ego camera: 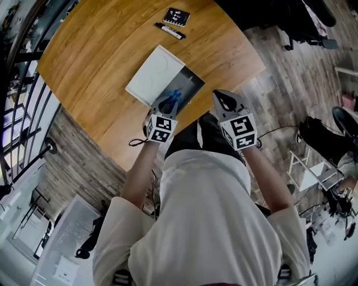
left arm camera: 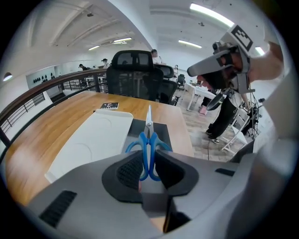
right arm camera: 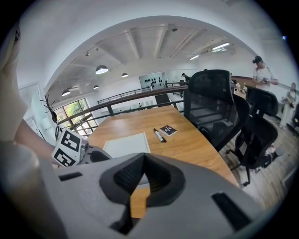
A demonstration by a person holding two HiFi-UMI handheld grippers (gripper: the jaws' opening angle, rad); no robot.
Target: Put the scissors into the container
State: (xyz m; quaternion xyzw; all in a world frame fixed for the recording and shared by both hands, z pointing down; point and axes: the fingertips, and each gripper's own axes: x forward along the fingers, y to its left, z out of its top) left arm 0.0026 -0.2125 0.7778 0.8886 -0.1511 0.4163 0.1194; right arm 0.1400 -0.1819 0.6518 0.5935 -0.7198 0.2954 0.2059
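Observation:
Blue-handled scissors (left arm camera: 149, 150) sit between my left gripper's (left arm camera: 148, 175) pads, which are shut on the handle loops. The blades (left arm camera: 149, 120) point away from me over a flat dark grey container (left arm camera: 162, 132). In the head view the scissors (ego camera: 174, 96) lie over the container's (ego camera: 192, 82) near end, just ahead of the left gripper (ego camera: 166, 104). My right gripper (ego camera: 221, 97) hovers off the table edge to the right of the container, shut with nothing in it. Its tips (right arm camera: 144, 158) meet in its own view.
A white lid (ego camera: 152, 75) lies against the container's left side on the round wooden table (ego camera: 100, 50). Farther off lie a black marker (ego camera: 169, 31) and a small black box (ego camera: 177, 16). Black office chairs (left arm camera: 135, 74) stand beyond the table's far edge.

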